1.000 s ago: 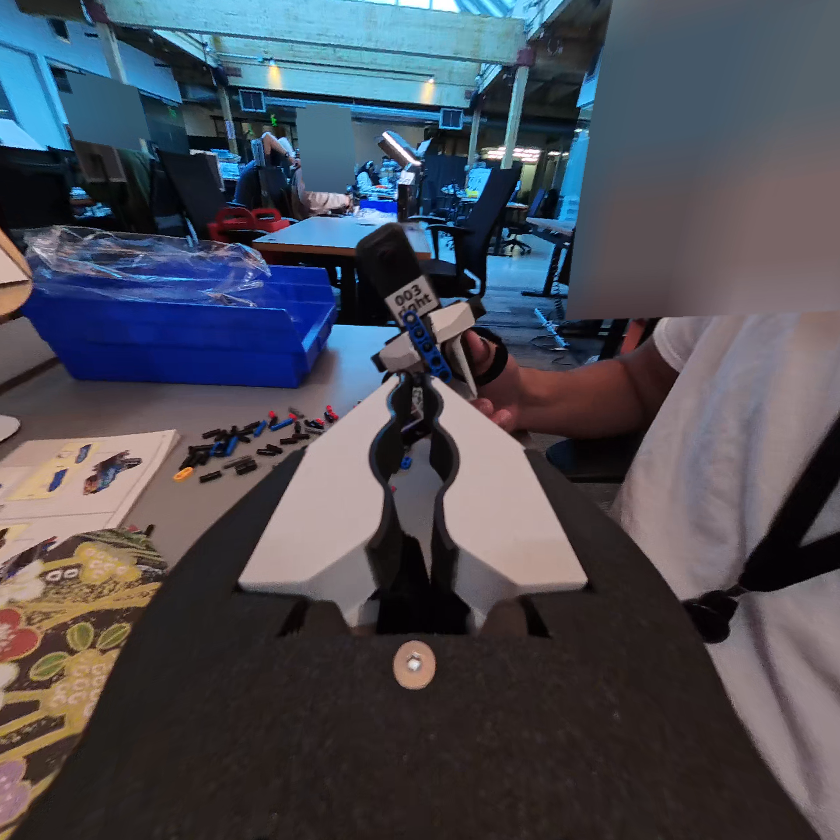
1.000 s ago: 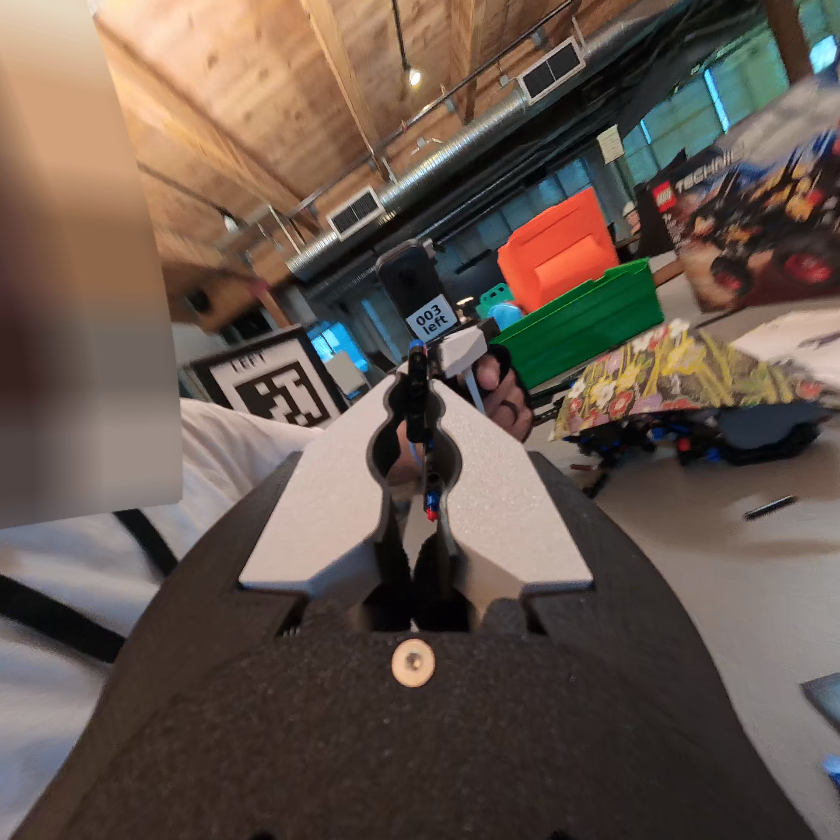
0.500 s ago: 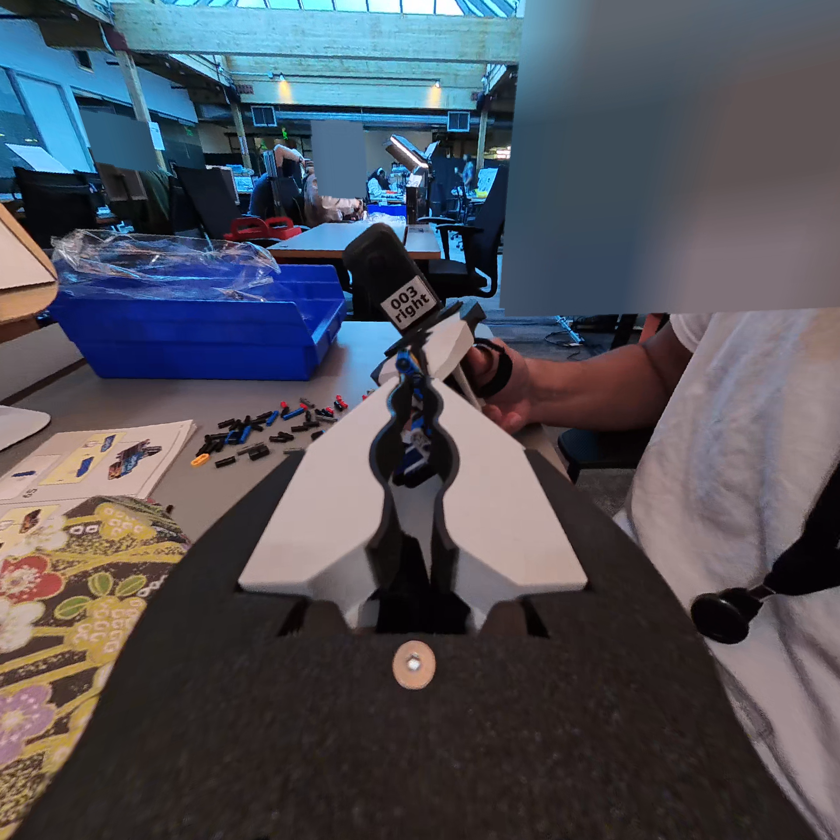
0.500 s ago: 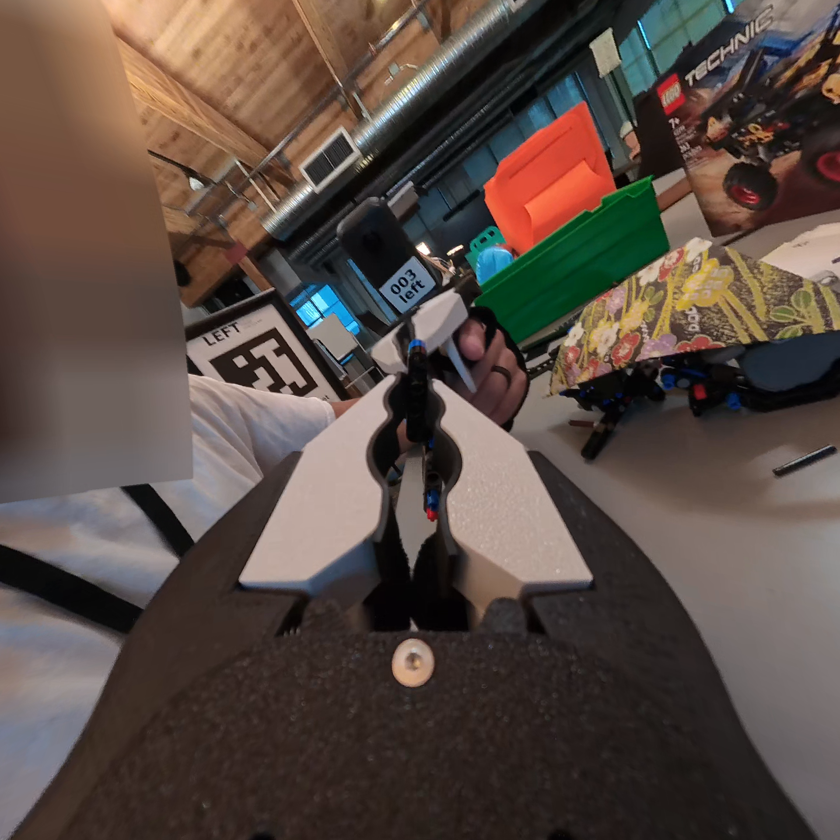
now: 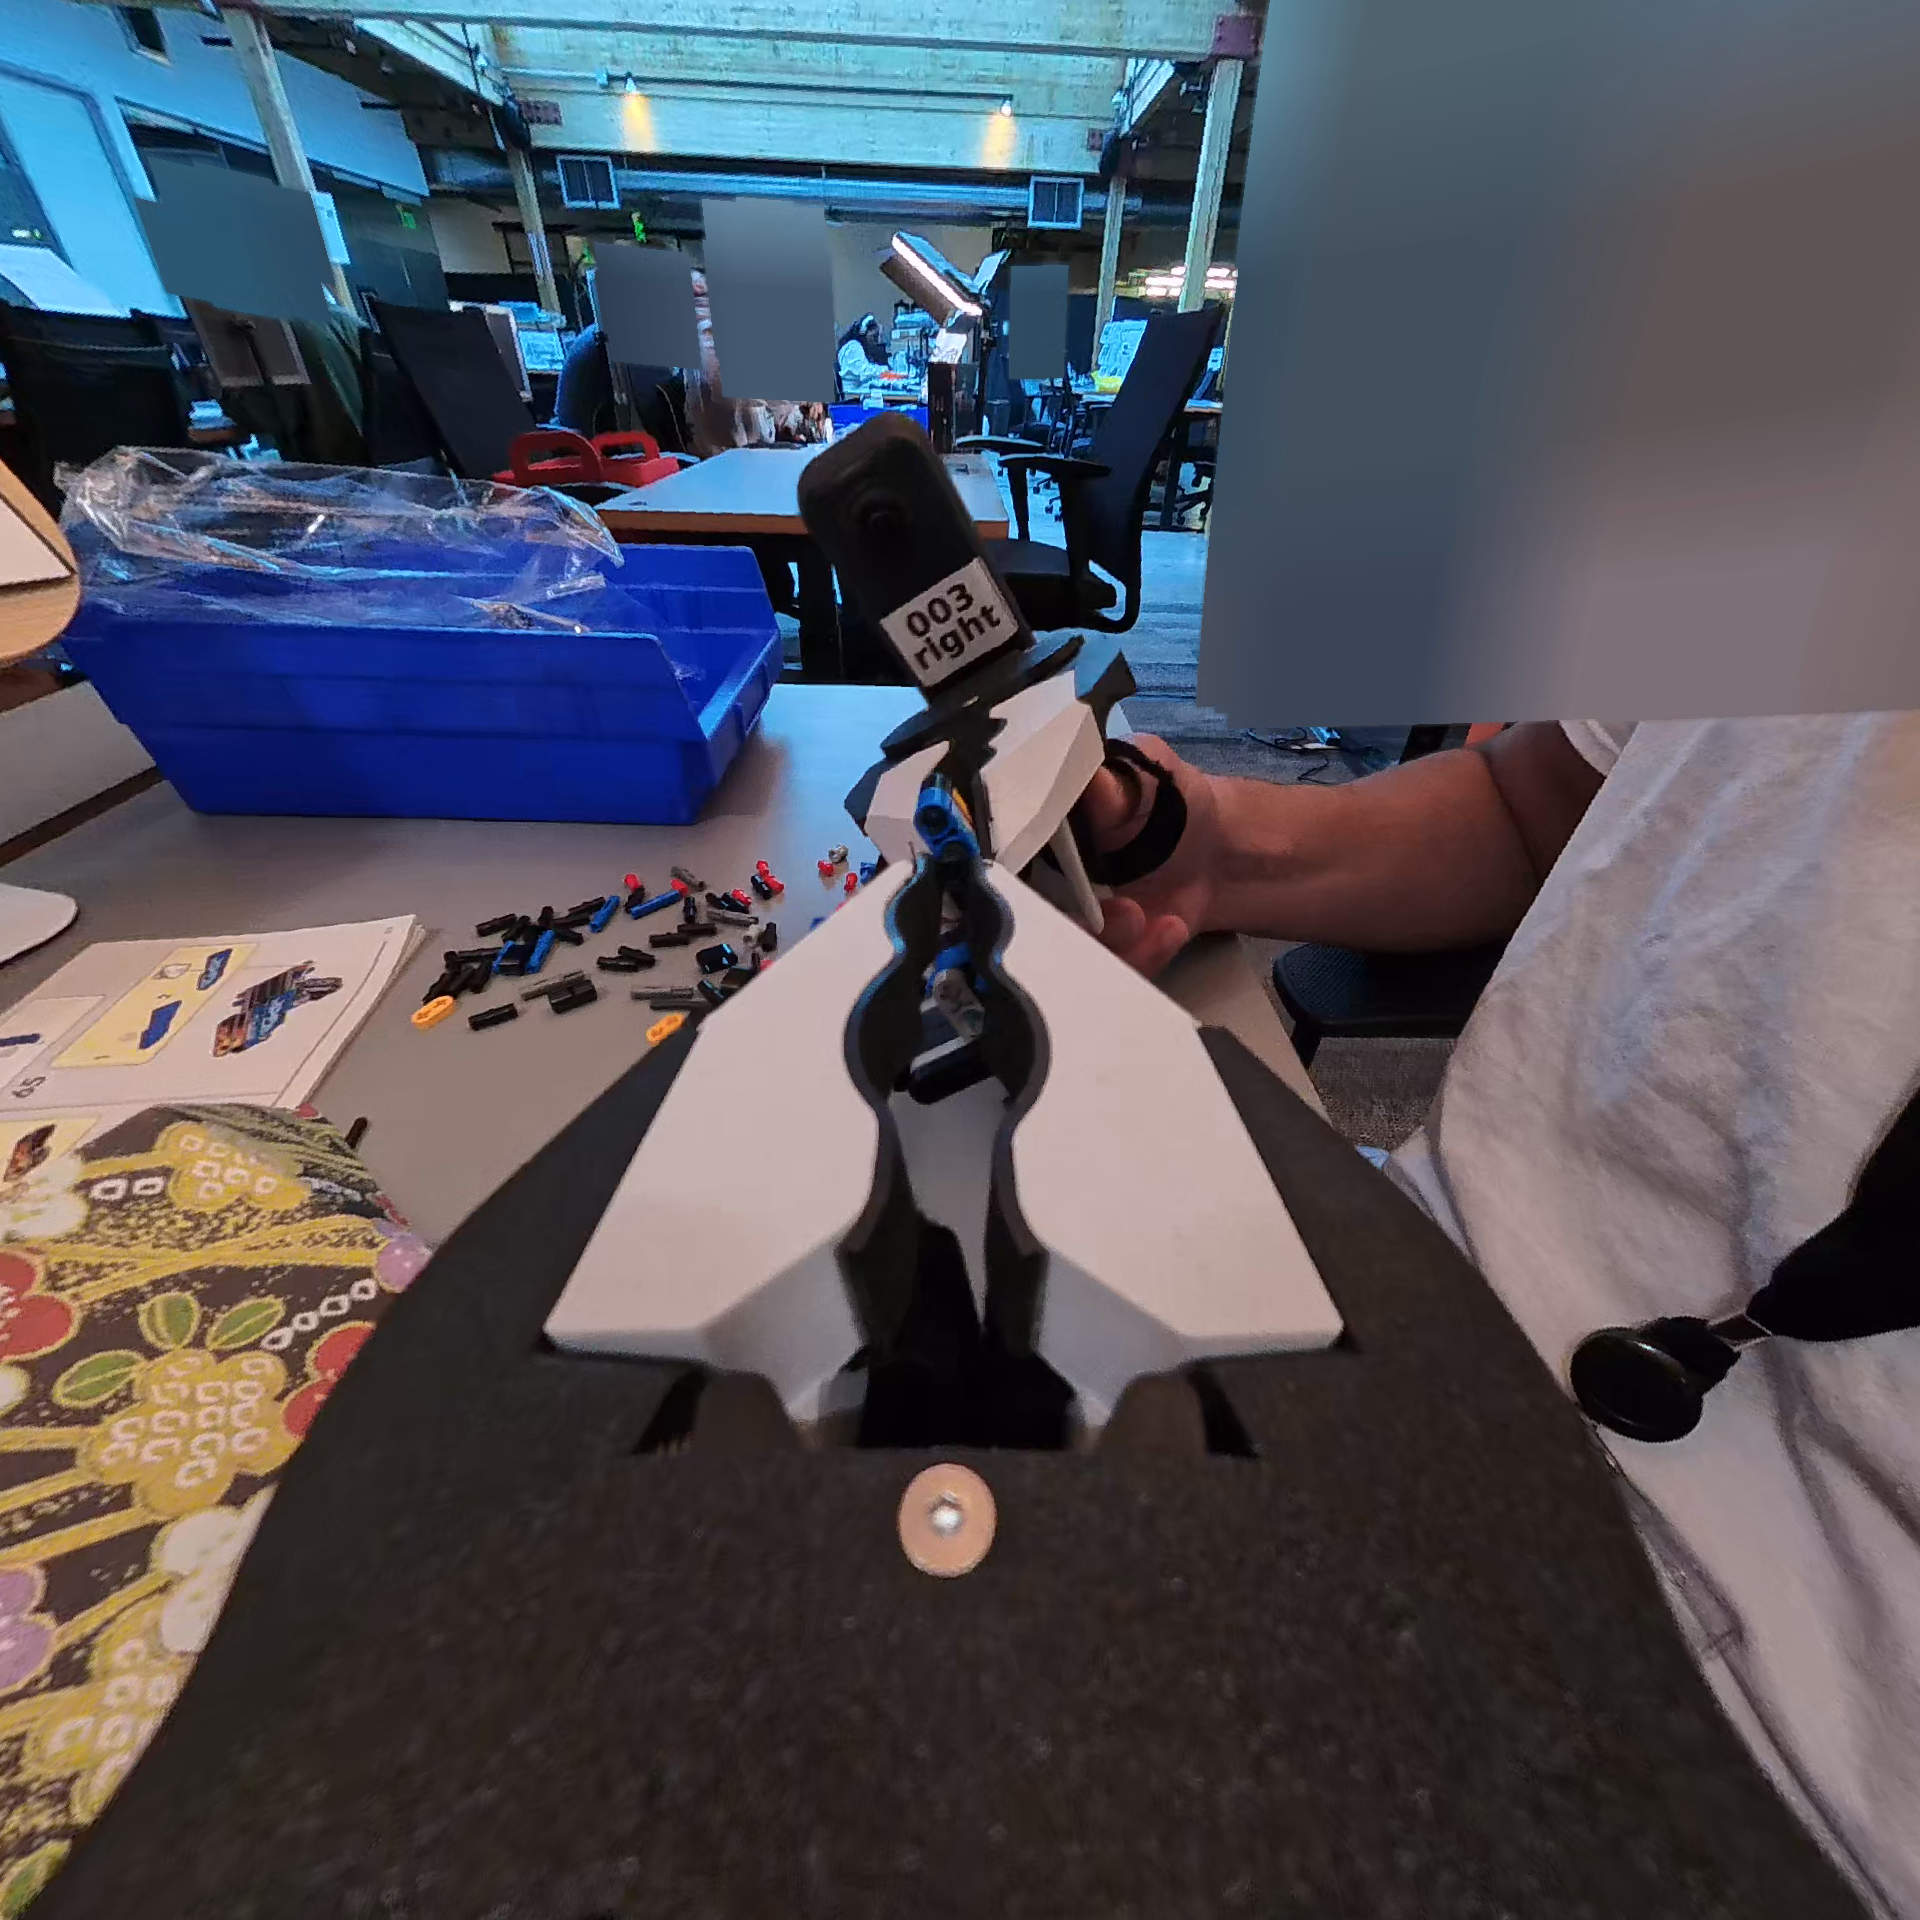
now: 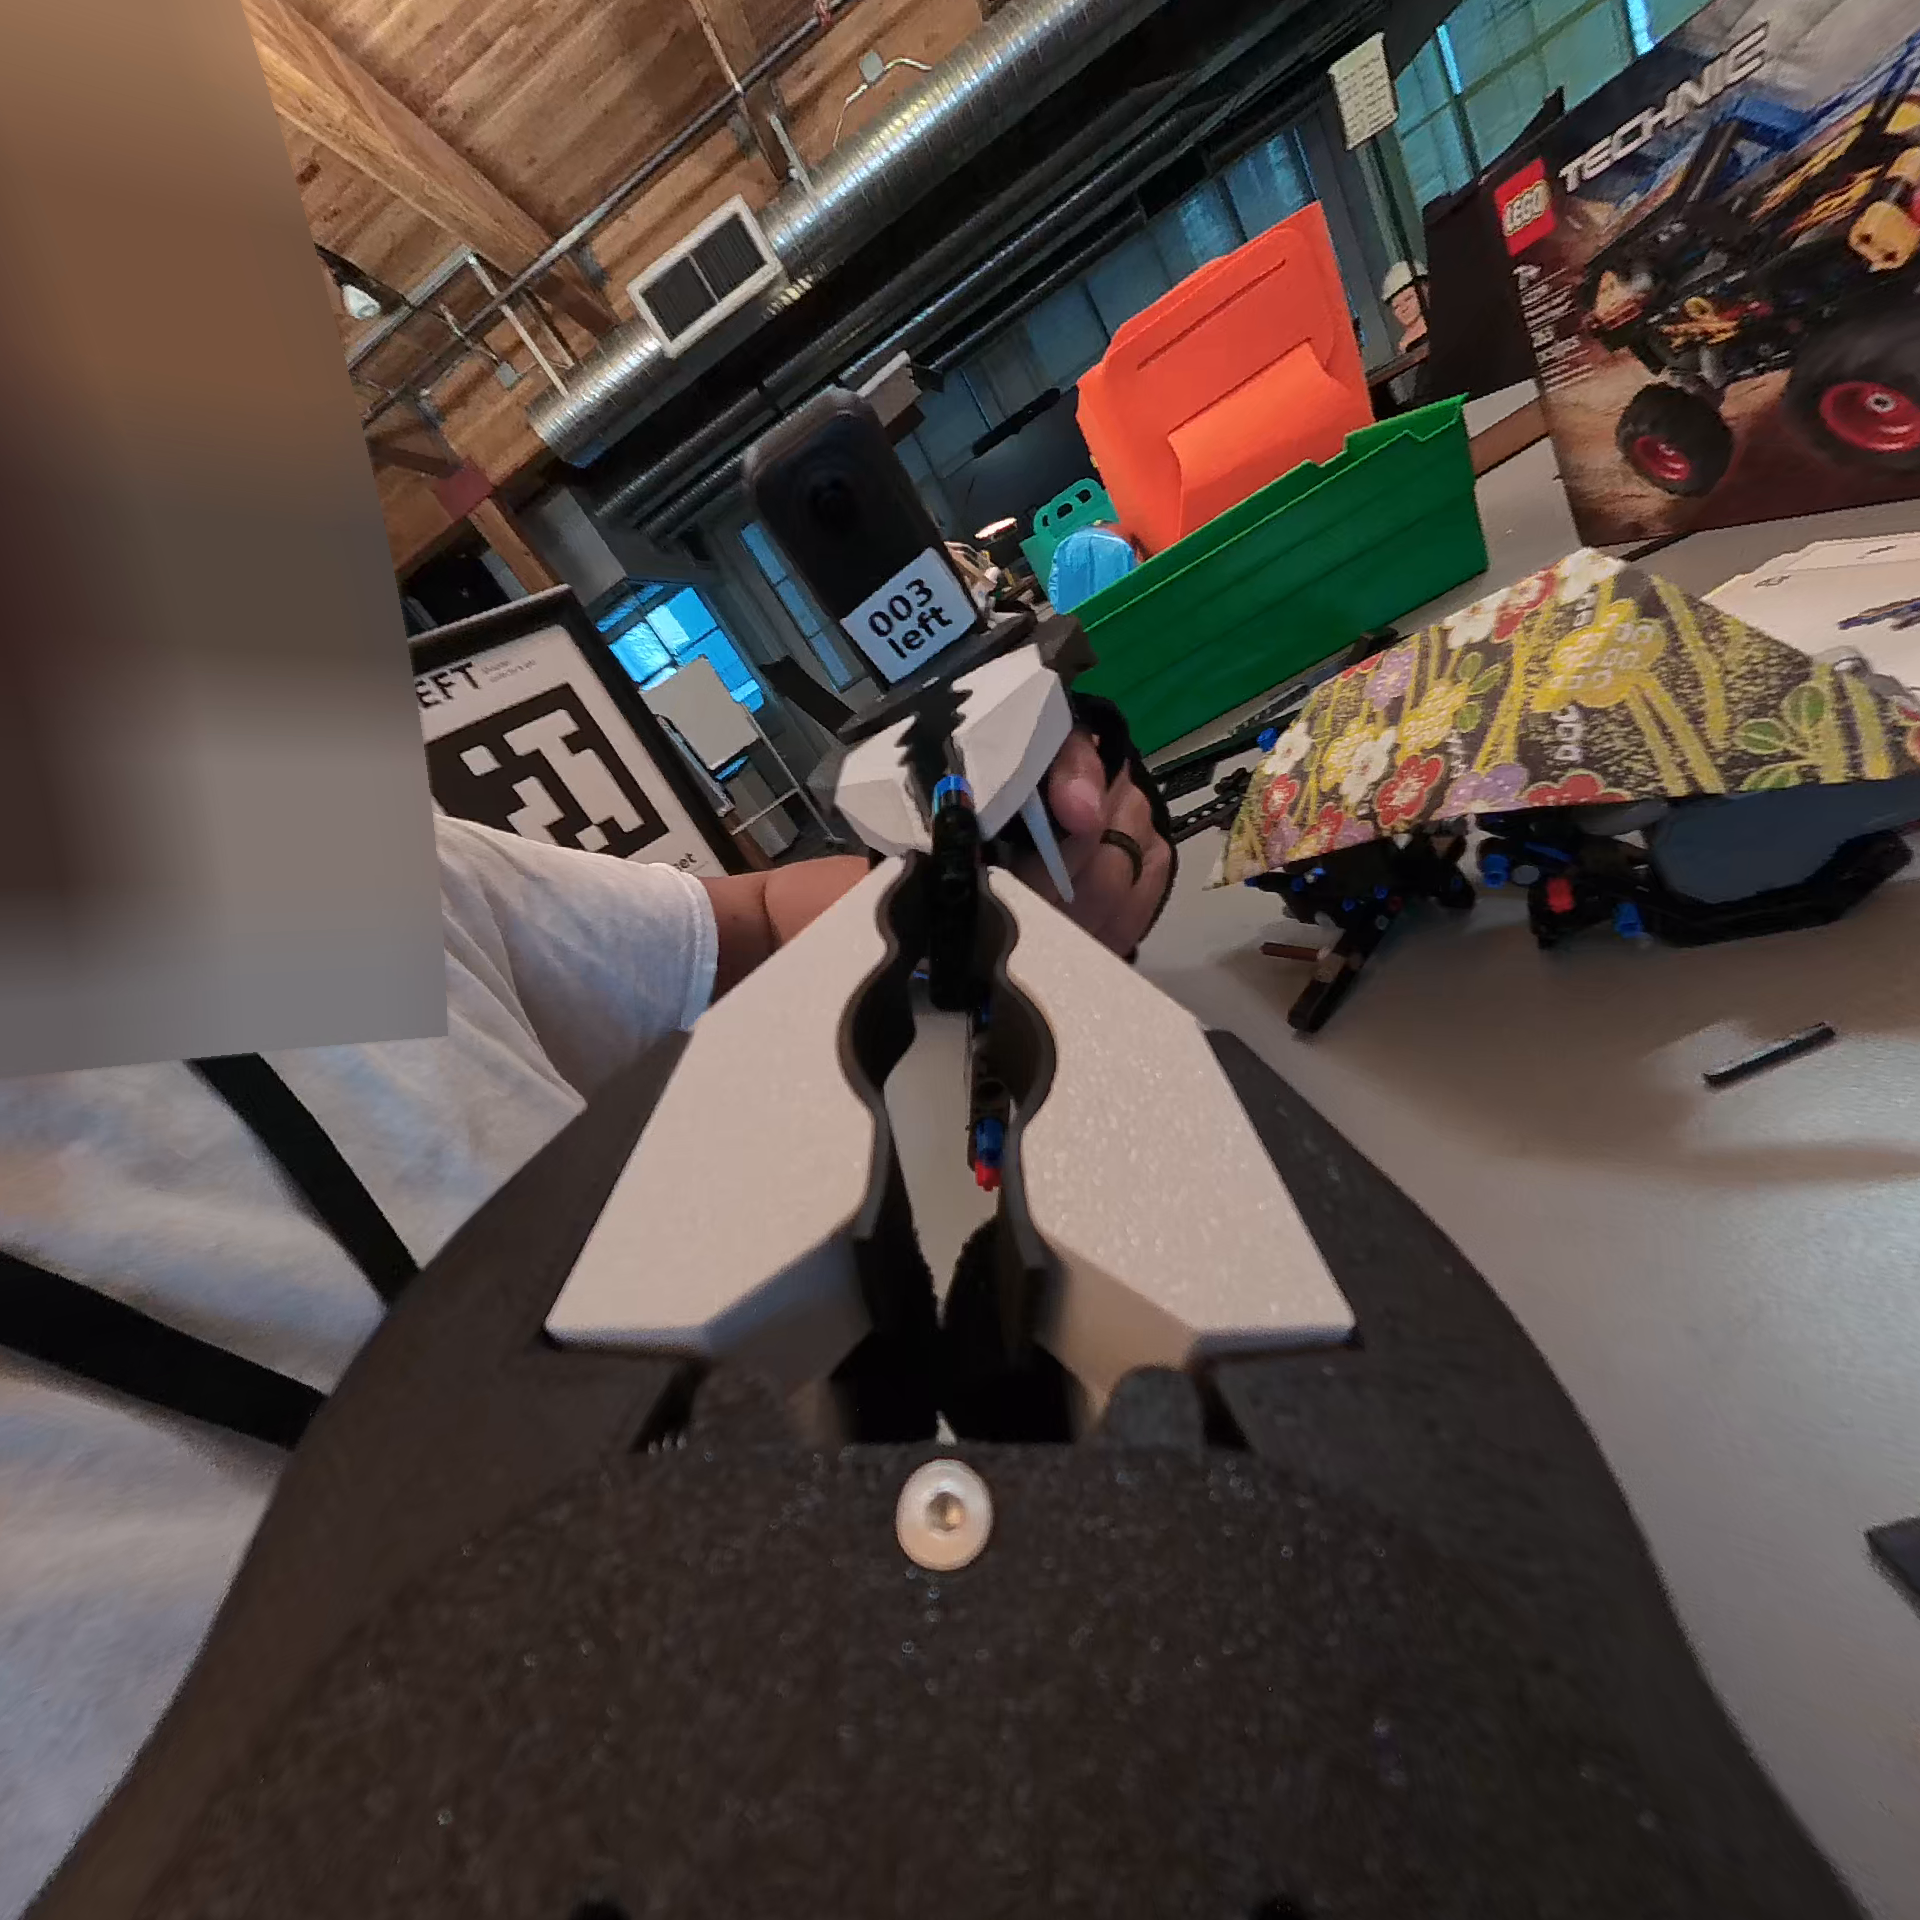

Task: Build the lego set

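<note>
Left tongs [image 5: 951,914]: clenched on small blue-black subassembly [image 5: 951,997].
Right tongs [image 6: 951,904]: clenched on black beam [image 6: 951,894]; tips meeting.
Done: partial chassis [image 6: 1683,883] right of right tongs.
Left: loose pins [image 5: 623,935] left of left tongs, unused.

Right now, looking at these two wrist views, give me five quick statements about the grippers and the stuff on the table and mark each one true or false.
1. The left gripper and the right gripper meet tip to tip above the table. True.
2. The blue bin is covered with an orange lid. False: crumpled clear plastic lies on top of it.
3. Loose small lego pieces lie scattered between the blue bin and the left gripper. True.
4. The green bin stands empty. False: an orange object sits in it.
5. The floral cloth lies flat on the table. False: it is draped over a dark, partly built model.
</note>
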{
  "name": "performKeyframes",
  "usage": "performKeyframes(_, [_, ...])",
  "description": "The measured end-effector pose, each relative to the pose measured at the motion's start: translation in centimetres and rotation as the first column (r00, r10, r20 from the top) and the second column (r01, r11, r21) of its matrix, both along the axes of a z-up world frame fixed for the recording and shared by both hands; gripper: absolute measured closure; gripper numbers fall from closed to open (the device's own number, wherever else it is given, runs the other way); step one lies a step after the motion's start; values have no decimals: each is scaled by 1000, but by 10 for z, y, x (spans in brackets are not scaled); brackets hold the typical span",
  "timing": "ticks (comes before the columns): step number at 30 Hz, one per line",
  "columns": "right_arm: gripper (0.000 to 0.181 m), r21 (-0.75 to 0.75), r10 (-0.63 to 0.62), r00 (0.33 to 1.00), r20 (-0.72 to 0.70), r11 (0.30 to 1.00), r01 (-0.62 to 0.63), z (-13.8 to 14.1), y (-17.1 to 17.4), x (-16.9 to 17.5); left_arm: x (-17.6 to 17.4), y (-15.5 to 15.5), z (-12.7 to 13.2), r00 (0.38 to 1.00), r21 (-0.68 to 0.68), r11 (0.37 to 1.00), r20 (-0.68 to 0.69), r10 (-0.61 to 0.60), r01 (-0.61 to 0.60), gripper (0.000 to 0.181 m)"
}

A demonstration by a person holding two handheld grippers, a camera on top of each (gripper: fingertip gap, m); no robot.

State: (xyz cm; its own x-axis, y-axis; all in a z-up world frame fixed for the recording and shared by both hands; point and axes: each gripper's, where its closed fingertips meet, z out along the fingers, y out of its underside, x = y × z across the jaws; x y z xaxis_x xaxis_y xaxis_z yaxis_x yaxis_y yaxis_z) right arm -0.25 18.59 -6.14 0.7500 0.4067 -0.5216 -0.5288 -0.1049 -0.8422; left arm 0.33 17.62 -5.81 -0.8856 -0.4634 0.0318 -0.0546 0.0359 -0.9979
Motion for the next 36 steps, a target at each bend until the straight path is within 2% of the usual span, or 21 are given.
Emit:
performKeyframes(7, [175,-15,33,997,-75,999,-35,-2,-2,1,1,-1,-7,1000,46,999,10,9,-9,179])
performKeyframes(11, [175,-98,10,1000,27,995,-7,-17,-2,1,1,1,-22,999,219,976,33,7,-14,179])
performKeyframes(18, [175,-161,25,994,110,987,-7,-29,-4,-2,-2,0,-36,998,351,936,58,-5,-16,180])
performKeyframes(20, [175,-172,24,992,127,985,-2,-32,-4,-3,-2,-1,-45,997,417,908,79,-10,-24,180])
performKeyframes(21, [175,-163,59,991,120,986,-39,-30,-3,-10,-5,-6,-52,997,445,896,73,-28,-7,180])
performKeyframes(24, [175,-225,8,984,178,974,33,-43,3,-3,5,1,-61,984,549,827,173,32,-123,180])
performKeyframes(27, [175,-256,21,983,180,966,26,-49,3,-3,4,2,-68,993,545,834,115,18,-78,180])
performKeyframes(33, [175,-250,-11,977,212,966,65,-49,1,3,6,9,-72,996,563,824,92,16,-65,180])
performKeyframes(36, [175,-216,-64,972,227,970,114,-43,-2,12,-5,20,-86,999,612,790,-39,0,24,179])
